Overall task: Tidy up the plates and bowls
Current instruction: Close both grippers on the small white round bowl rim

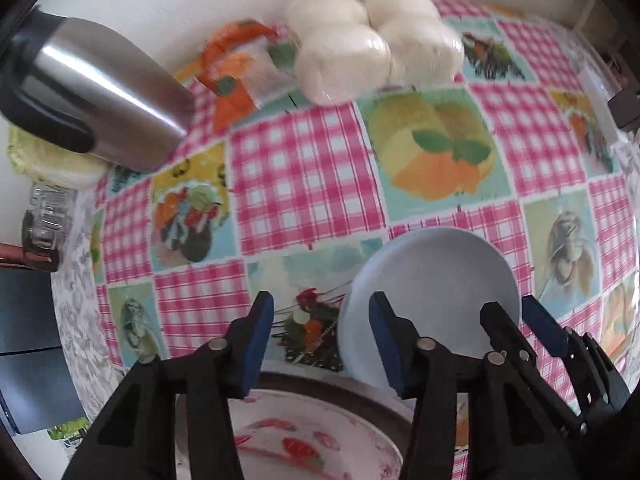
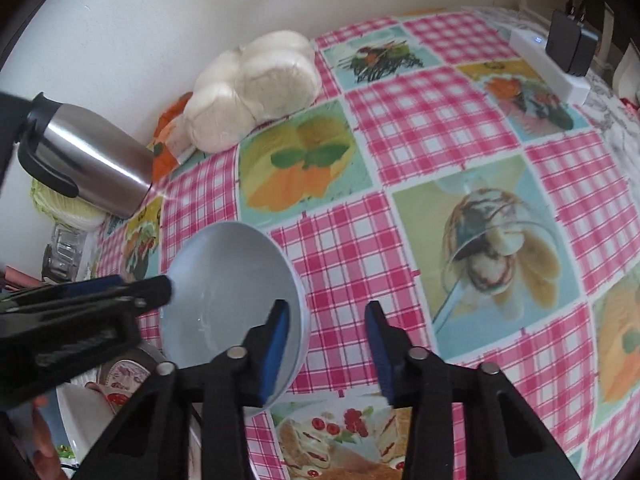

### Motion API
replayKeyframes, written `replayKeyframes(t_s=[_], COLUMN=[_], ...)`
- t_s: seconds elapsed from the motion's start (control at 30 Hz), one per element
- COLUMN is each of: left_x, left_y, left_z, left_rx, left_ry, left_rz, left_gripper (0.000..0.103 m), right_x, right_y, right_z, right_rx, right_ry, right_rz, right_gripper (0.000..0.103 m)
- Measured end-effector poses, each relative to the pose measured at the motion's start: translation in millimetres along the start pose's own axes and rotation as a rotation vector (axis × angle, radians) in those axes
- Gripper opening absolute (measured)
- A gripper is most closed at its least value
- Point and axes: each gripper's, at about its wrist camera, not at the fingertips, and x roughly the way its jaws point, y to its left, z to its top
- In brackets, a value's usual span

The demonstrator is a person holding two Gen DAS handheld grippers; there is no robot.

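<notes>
Sorting barely begun: pale blue bowl sits unplaced, rim straddled by unclenched fingers of left gripper and right gripper.

bowl: lower right of the left wrist frame, on the table
kettle: upper left
buns: top centre, behind bowl
</notes>
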Motion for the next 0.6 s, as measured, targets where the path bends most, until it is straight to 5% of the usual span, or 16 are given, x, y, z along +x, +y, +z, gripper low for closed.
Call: replayKeyframes(t_s=[0.2, 0.6], left_x=[16, 23], left_y=[-8, -30], left_z=[3, -4], left_rx=[0.002, -0.011], left_ry=[0.037, 0.057], left_rz=[-0.008, -0.074], left_gripper=[0.040, 0.039], right_x=[9, -4], right_y=[6, -20], right_z=[0, 7], right_rx=[-0.004, 0.051], right_ry=[0.014, -0.034], right_rz=[0.041, -0.007], right_gripper=[0.010, 0.008])
